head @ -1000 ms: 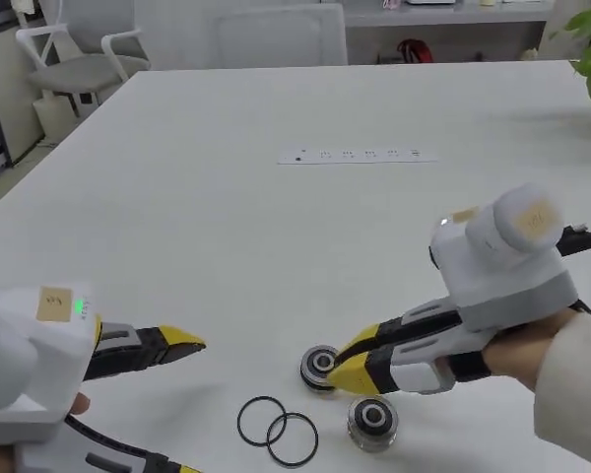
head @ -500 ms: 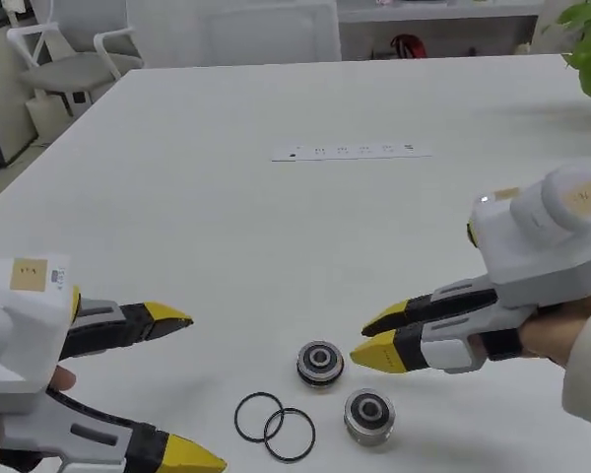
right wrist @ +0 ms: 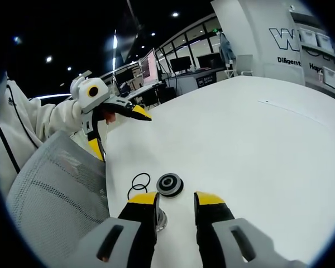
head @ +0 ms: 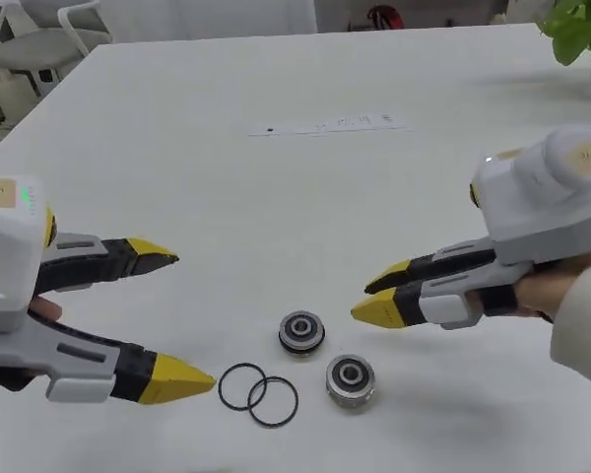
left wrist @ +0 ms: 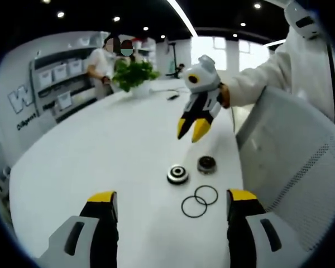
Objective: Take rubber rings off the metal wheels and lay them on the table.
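Observation:
Two small metal wheels lie on the white table [head: 276,197]. One wheel [head: 301,331] [left wrist: 177,174] [right wrist: 170,184] carries a black band around it. The other wheel [head: 351,379] [left wrist: 206,164] looks bare metal; in the right gripper view it [right wrist: 161,219] is half hidden behind a jaw. Two loose black rubber rings [head: 258,393] [left wrist: 199,201] [right wrist: 137,186] overlap just left of the wheels. My right gripper [head: 367,299] [right wrist: 176,198] [left wrist: 192,129] hovers to the right of the wheels, open a little and holding nothing. My left gripper [head: 182,318] [left wrist: 172,196] [right wrist: 120,131] stands wide open to the left of the rings.
A thin white strip with small marks [head: 330,124] lies mid-table. A chair [head: 30,44] stands past the far left corner and a green plant [head: 576,30] at the far right. People stand by shelves in the left gripper view.
My right gripper has drawn back to the right, away from the banded wheel it was touching. My left gripper's jaws have come further into view, spread wide. Wheels and rings lie as before.

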